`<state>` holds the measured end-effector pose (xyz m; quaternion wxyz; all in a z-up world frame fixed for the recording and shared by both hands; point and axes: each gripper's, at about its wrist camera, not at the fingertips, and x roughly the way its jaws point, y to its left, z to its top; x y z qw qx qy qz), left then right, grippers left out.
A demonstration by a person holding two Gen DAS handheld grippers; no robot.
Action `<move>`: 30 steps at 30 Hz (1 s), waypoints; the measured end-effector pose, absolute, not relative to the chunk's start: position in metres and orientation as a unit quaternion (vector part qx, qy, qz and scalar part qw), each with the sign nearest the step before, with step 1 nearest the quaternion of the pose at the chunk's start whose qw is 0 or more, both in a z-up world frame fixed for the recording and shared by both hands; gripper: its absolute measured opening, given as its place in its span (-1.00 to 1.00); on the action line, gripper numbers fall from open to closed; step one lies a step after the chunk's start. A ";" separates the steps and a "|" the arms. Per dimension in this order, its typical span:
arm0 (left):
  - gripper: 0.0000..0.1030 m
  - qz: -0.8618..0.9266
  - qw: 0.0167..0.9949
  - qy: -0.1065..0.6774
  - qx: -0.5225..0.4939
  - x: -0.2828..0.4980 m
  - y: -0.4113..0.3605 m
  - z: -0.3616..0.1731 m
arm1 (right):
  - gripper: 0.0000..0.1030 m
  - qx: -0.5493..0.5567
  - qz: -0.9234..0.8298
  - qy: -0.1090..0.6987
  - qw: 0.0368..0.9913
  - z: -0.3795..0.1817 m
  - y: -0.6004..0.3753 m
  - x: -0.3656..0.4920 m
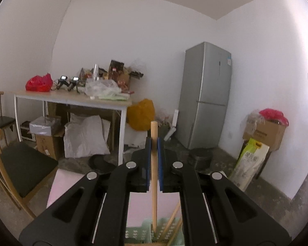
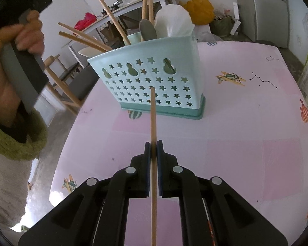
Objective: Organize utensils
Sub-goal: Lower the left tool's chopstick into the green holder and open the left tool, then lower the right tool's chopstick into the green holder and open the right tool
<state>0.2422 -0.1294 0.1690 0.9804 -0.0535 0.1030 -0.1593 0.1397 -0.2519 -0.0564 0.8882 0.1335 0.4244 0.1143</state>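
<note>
Fingers of both grippers pinch slim wooden chopsticks, left (image 1: 154,149) upright over mint holder (image 2: 154,82), right (image 2: 153,149).

Chopstick (image 2: 153,184) cut off below

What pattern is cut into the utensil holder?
Star-shaped holes across the pale mint utensil holder, clearest in the right wrist view.
</note>
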 end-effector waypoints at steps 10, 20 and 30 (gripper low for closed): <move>-0.90 -0.170 0.971 0.154 -0.068 0.243 -0.114 0.146 | -0.88 0.136 0.114 0.421 0.890 -0.054 -0.253 0.135; -0.57 -0.173 0.967 0.160 -0.093 0.227 -0.090 0.151 | -0.88 0.131 0.110 0.413 0.894 -0.046 -0.253 0.129; -0.17 -0.178 0.969 0.140 -0.097 0.175 -0.049 0.160 | -0.88 0.138 0.113 0.368 0.913 -0.009 -0.263 0.121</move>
